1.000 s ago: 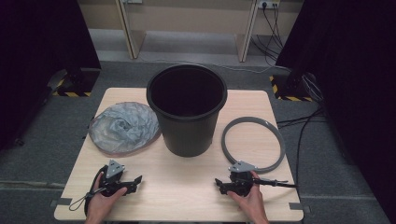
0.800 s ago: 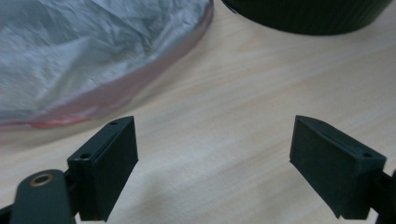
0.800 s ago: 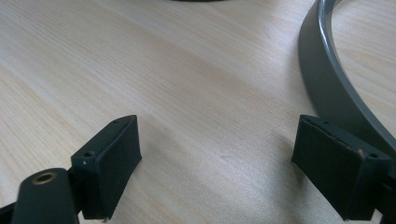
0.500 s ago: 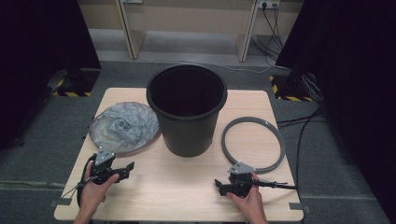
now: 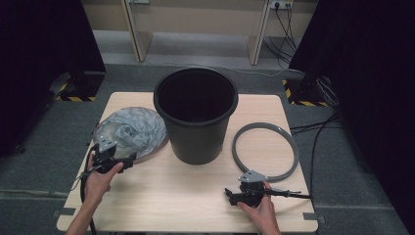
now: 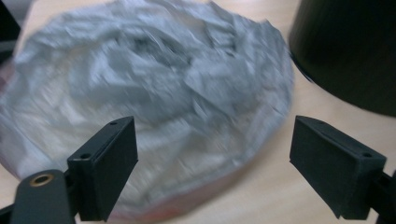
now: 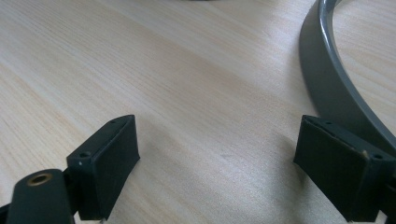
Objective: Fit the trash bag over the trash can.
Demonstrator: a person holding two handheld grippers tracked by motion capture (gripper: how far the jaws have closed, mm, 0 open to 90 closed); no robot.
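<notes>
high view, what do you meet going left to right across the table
left claw → crumpled grey plastic bag → black bucket → grey ring

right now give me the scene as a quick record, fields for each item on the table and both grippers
surface: wooden table
bin: black bin, upright at the middle of the table, nothing visible inside
bag: crumpled grey plastic bag, lying left of the bin
ring: grey ring, flat on the table right of the bin
left gripper: left gripper, jaws open, at the near edge of the bag, nothing held
right gripper: right gripper, jaws open over bare wood, just beside the ring, nothing between them
</notes>
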